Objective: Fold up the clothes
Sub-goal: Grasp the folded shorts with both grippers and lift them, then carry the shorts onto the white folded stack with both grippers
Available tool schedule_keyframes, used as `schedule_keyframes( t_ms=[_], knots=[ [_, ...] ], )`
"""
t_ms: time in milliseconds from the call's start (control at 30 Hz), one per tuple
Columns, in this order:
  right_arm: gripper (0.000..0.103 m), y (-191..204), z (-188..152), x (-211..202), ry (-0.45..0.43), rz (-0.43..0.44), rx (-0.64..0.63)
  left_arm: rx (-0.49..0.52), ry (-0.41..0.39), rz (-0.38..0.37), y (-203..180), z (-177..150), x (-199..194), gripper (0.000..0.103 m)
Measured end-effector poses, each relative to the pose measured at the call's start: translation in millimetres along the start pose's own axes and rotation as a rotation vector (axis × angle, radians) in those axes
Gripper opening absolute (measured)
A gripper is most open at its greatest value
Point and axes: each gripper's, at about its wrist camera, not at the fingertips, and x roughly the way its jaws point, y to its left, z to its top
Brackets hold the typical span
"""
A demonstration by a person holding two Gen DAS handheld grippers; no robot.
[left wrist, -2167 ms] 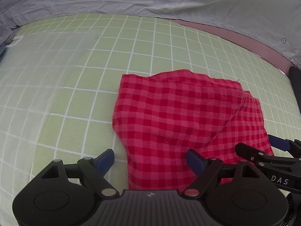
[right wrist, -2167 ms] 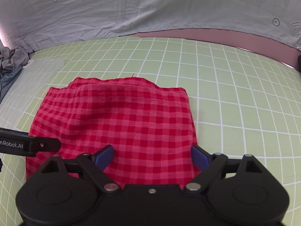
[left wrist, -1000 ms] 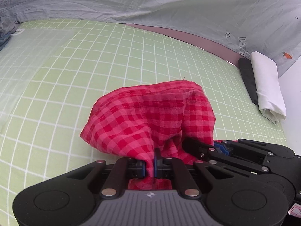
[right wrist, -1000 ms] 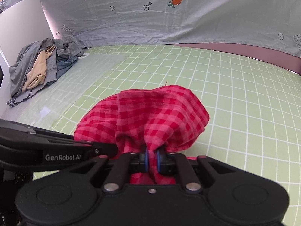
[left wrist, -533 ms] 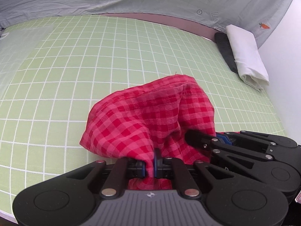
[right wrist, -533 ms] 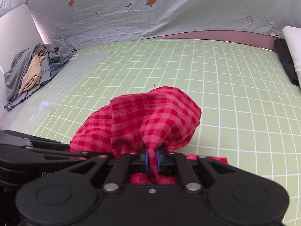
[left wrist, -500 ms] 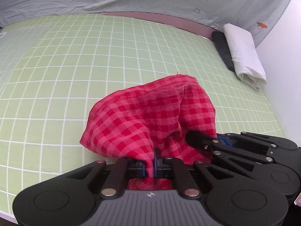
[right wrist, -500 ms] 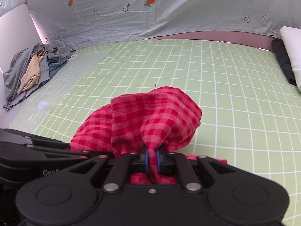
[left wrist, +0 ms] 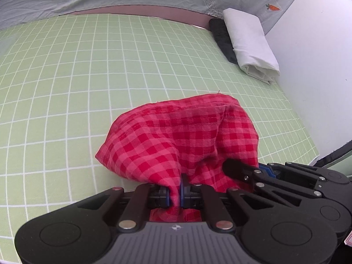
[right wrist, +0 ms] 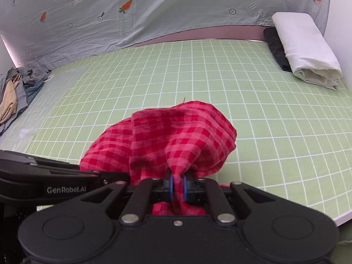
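I am pinching the red cloth in both claws, left claw and right claw, above the green mat. Only my right view is showing the clothes pile far left.

One red checked cloth, two tools (left, right), one white fold, one black fold beside it, one heap of loose clothes.

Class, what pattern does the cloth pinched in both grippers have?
Red and pink gingham check cloth; clearest in the right wrist view.
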Motion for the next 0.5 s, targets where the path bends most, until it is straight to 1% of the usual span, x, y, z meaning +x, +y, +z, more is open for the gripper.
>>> schedule_keyframes(
  t_ms=[100,233,267,333,400,500],
  knots=[
    [0.009,-20,4,-2,-0.029,-0.044,-0.039,0.011,-0.010,-0.010,-25,21,15,0.009],
    [0.009,-61,17,0,-0.061,-0.057,-0.055,0.029,-0.025,-0.004,-66,52,43,0.009],
    [0.009,-73,21,2,-0.072,-0.064,-0.079,0.030,-0.027,0.004,-78,62,51,0.009],
    [0.009,-98,32,8,-0.090,-0.076,-0.117,0.035,-0.041,0.018,-106,87,69,0.009],
    [0.009,-128,48,13,-0.119,-0.074,-0.112,0.056,-0.073,0.014,-134,114,84,0.009],
    [0.009,-181,75,22,-0.172,-0.088,-0.073,0.089,-0.096,0.014,-177,155,110,0.009]
  ],
)
